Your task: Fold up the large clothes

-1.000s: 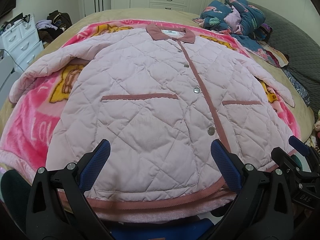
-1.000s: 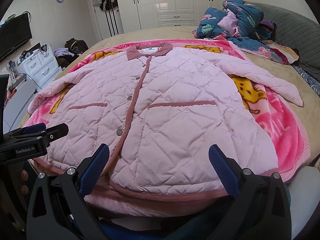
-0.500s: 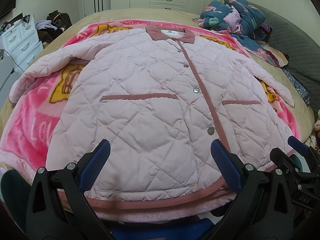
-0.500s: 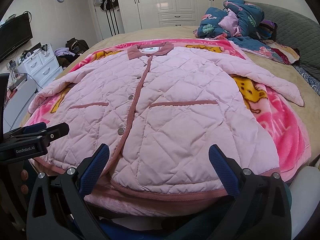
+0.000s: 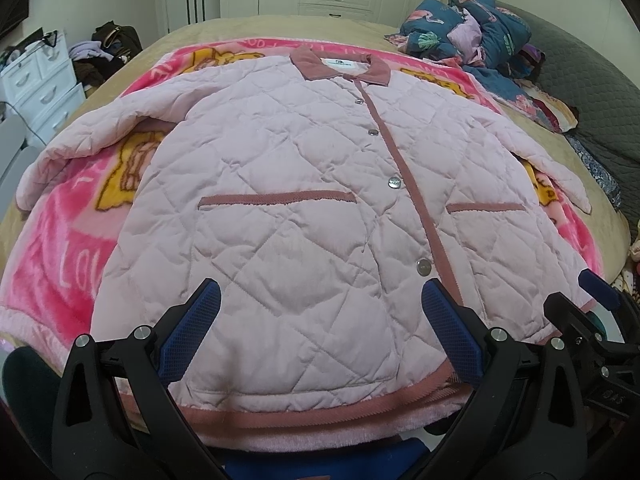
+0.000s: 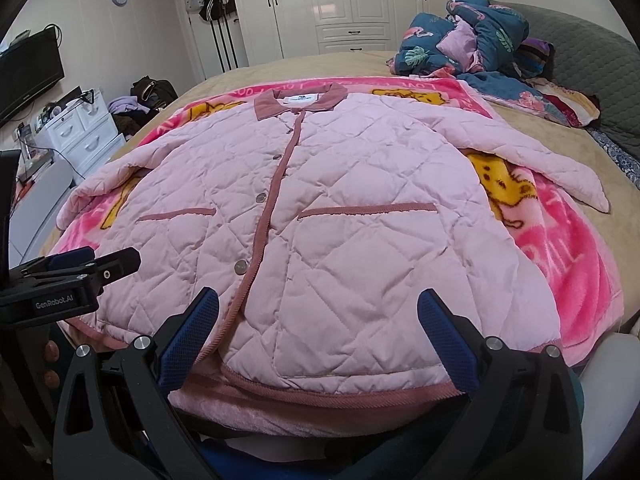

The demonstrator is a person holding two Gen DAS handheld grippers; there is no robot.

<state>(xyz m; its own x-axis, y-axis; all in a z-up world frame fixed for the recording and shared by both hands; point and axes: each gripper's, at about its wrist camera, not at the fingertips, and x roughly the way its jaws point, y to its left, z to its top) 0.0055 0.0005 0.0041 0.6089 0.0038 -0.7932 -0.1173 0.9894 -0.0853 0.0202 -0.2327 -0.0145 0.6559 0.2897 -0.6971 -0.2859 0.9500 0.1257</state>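
Nothing has moved: pink jacket flat on blanket-covered bed.

We see a pink quilted jacket spread flat and buttoned on a bright pink cartoon blanket, its dusty-rose collar toward the far wardrobe. Our right gripper hangs over the hem with its blue-padded fingers spread wide, gripping nothing. The left gripper juts in at the left edge (its jaw state we cannot tell). A crumpled flamingo-print quilt lies at the bed's far right.
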